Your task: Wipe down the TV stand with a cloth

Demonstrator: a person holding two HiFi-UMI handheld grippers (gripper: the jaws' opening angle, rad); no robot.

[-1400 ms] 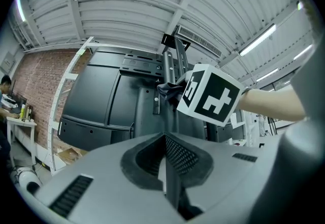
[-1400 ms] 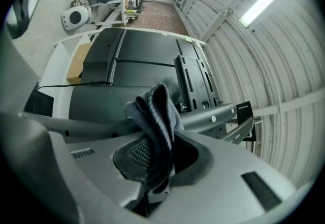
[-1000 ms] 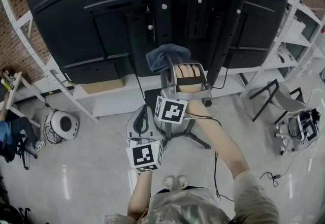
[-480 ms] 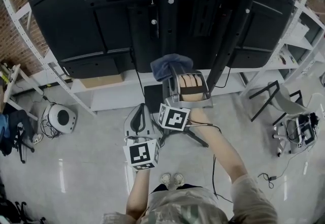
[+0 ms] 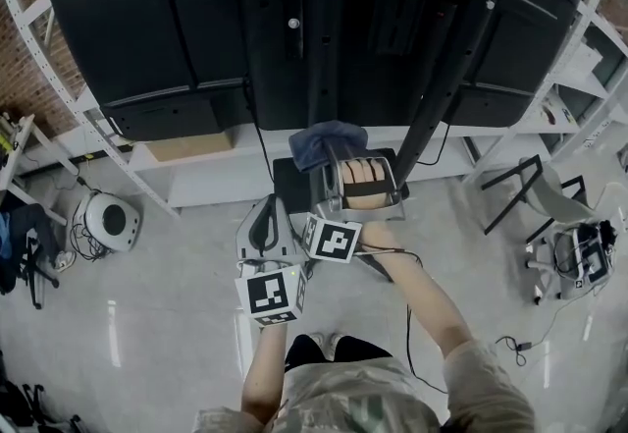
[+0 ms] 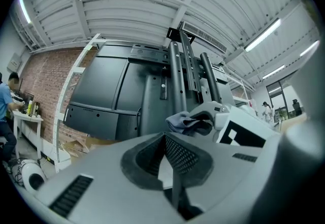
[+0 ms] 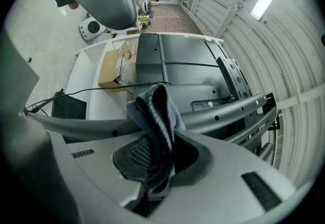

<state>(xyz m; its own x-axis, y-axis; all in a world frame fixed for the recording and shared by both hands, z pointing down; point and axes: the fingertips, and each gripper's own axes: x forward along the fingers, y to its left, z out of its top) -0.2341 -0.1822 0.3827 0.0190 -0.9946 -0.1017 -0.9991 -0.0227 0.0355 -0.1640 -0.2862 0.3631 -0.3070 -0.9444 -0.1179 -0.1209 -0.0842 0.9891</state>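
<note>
Fingers of the right gripper (image 7: 152, 164) are clamped on the cloth (image 7: 155, 111), with a bunched fold sticking out past the tips so that fabric, not plastic, meets the TV stand (image 5: 324, 58). From the head view the cloth sits against the stand's dark upright post, low down beneath the TV panel (image 5: 147, 19), likely mid-wipe. Left gripper (image 6: 171, 159) has its jaws together on nothing and hangs close to the body, seemingly kept clear of the wiping arm
</note>
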